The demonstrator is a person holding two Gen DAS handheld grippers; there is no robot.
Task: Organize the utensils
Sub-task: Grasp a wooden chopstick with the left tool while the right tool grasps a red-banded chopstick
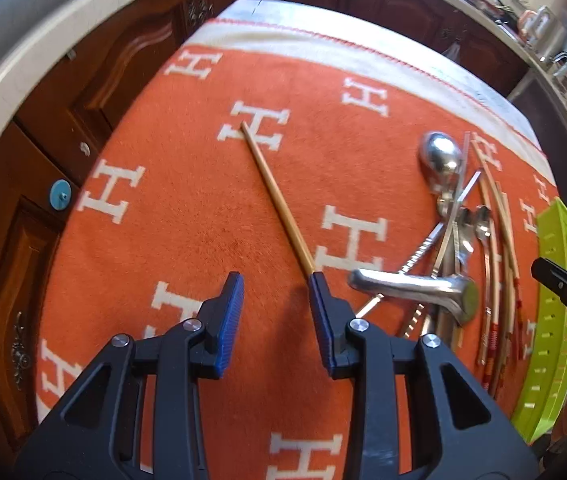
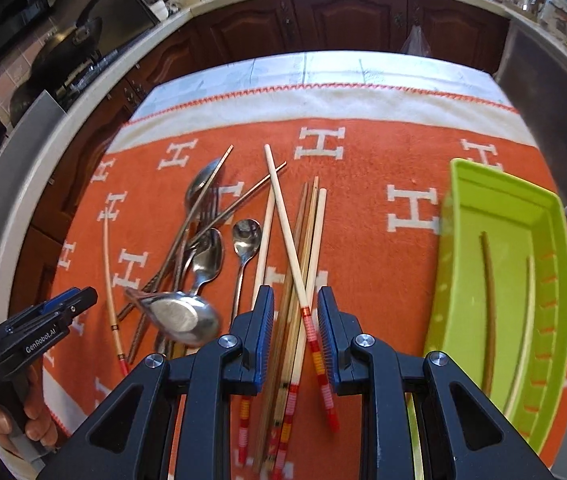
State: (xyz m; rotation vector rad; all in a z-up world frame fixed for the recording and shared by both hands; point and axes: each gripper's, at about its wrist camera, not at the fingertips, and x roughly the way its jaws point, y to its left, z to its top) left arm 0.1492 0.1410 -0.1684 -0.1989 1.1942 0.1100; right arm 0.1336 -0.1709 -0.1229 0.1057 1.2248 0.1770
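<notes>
**Both grippers hanging over the utensil spread, nothing gripped**

Orange cloth (image 2: 363,200) patterned with white H letters is covering the table, with a white band along its far edge, and dark wooden cabinets (image 2: 347,20) are standing beyond it under a pale counter.

Nearest in the right wrist view, the right gripper (image 2: 295,332) is pointing steeply down over a bundle of chopsticks (image 2: 307,232) that is lying in the middle of the cloth. Its blue-padded jaws are standing apart, with several sticks showing in the gap below them; whether the pads are touching any stick is not clear. Just left of the bundle, a large metal spoon (image 2: 183,316) is lying across a heap of forks and spoons (image 2: 203,248), and a small spoon (image 2: 245,240) is lying between the heap and the bundle. Toward the right edge of the cloth, a green tray (image 2: 463,184) is sitting with two chopsticks already lying inside it.

In the left wrist view, the left gripper (image 1: 275,308) is hanging over bare cloth with its jaws apart and nothing between them. A single wooden chopstick (image 1: 275,200) is lying alone, running from beside the gripper's right fingertip away toward the far edge. A hand (image 2: 23,412) is gripping the left tool's handle near the left edge of the cloth.
</notes>
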